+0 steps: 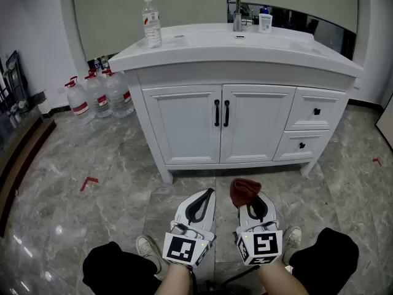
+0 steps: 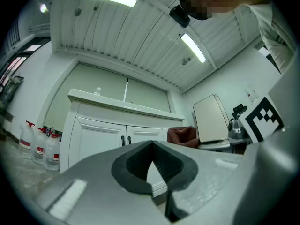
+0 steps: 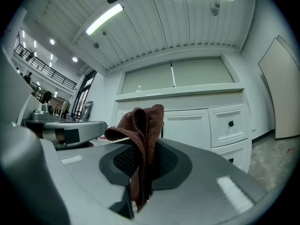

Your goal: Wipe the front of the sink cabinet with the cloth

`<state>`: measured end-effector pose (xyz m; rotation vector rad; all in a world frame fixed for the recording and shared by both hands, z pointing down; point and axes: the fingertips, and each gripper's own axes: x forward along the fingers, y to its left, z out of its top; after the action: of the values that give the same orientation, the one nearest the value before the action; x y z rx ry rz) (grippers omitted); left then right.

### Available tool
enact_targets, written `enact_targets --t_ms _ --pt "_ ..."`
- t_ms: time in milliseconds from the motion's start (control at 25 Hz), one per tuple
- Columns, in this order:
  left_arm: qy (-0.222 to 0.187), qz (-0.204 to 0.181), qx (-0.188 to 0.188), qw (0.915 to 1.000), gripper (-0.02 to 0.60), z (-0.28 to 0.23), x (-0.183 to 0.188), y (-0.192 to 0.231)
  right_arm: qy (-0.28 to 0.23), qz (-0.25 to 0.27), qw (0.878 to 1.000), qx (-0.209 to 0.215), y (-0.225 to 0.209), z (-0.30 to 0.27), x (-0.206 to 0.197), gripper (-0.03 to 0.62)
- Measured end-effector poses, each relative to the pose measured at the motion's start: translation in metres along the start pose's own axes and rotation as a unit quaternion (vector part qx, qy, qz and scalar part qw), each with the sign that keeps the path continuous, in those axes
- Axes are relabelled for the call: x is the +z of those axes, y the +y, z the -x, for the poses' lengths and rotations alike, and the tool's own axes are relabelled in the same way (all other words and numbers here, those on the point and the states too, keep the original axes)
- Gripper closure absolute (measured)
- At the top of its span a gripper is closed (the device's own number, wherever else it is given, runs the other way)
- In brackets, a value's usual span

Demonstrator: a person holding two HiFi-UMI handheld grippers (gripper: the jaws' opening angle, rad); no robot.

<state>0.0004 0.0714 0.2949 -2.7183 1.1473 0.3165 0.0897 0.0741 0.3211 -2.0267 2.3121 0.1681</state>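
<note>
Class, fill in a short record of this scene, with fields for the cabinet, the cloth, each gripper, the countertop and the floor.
Cabinet: white, two doors and two drawers, all closed
Cloth: reddish-brown, bunched, not touching the cabinet
Left gripper: shut, nothing held
Right gripper: shut on the cloth
Countertop: bottle at left, faucet near the middle
Floor: grey stone pattern, water jugs standing left of the cabinet

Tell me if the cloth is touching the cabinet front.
Apart. The head view shows bare floor between the cloth, pinched in the right claw, and the cabinet.
</note>
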Motion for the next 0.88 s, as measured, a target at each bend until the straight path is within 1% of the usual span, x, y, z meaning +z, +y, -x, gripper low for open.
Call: enact_targets --t_ms 200,360,680,800,880 --pt "-0.004 0.007 0.001 1.0000 0.581 -0.003 0.001 -0.002 0.004 0.000 1.000 0.001 -0.001 0.000 -0.003 0.517" --pt "0.000 0.006 -0.002 1.0000 0.581 -0.005 0.000 -0.005 0.006 -0.006 1.000 -0.001 -0.002 -0.001 -0.005 0.516" --pt "0.003 0.013 -0.002 0.9999 0.581 -0.011 -0.007 -0.007 0.008 -0.038 0.999 -0.012 -0.008 -0.008 -0.010 0.516" --pt "0.014 0.006 0.004 0.9999 0.581 -0.013 -0.017 0.002 0.012 -0.052 0.998 -0.013 -0.008 -0.020 -0.013 0.516" --pt "0.022 0.011 0.016 0.9996 0.581 -0.015 -0.024 0.017 0.014 -0.061 0.998 -0.014 -0.008 -0.031 -0.017 0.516"
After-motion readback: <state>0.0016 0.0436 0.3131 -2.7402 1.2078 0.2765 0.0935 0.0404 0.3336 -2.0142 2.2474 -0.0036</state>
